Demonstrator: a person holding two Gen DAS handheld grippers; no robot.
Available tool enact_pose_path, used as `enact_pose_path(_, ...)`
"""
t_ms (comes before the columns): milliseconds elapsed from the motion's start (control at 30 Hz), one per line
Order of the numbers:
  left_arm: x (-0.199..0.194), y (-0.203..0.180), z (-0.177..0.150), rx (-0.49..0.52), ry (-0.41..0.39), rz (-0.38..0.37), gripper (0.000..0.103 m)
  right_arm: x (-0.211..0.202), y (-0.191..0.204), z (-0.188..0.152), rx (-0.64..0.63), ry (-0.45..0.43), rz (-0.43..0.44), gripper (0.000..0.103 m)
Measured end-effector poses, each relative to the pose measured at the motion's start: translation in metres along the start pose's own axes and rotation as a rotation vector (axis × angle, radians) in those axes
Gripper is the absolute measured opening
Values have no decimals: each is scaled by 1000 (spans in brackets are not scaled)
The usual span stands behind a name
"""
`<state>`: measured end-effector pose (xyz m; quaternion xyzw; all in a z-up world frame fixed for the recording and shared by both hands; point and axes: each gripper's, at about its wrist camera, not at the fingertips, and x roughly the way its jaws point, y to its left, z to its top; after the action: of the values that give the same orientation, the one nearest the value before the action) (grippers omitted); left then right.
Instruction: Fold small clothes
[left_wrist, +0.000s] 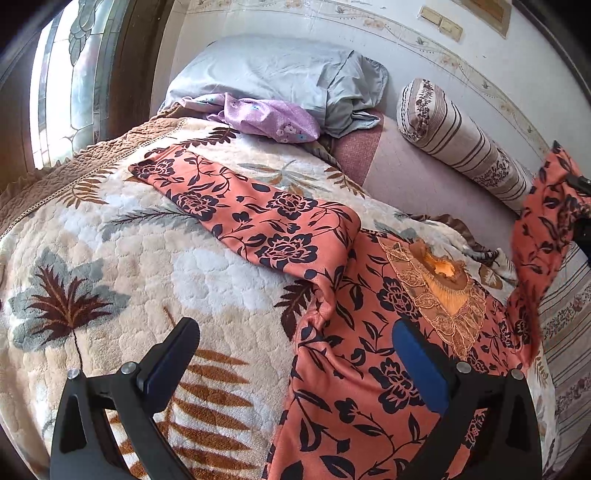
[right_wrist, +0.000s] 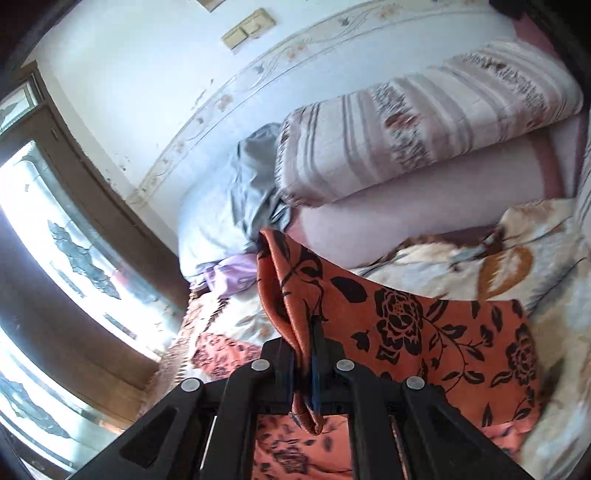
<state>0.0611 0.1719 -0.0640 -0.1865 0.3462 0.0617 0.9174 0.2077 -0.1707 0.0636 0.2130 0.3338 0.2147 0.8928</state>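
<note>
An orange top with a black flower print lies spread on a leaf-patterned blanket, its embroidered neckline facing up and one sleeve stretched to the far left. My left gripper is open and empty just above the top's near left side. My right gripper is shut on the top's other sleeve and holds it lifted; that raised sleeve shows at the right edge of the left wrist view.
A grey pillow and a lilac flowered cloth lie at the head of the bed. A striped bolster lies along the wall on the right. A window is at the far left.
</note>
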Motion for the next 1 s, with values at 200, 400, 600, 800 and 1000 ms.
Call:
enact_pose_path(200,3,2,1,-15,11,-10,103,139,-18,-110,120,266,56,83)
enact_pose_path(400,5,-3,-1,7,17,-14,103,132,-101,-135,234,270,64,83)
enact_pose_path(600,-2,-32,-6,51,50,-113,103,56,-197,-93,365,114,135,83)
enact_pose_path(800,-2,-90,2,191,64,-146,103,26,-323,-109,624,54,68,79)
enact_pose_path(1000,51,-157,17,237,142,-237,103,11,-314,-66,464,13,64,79)
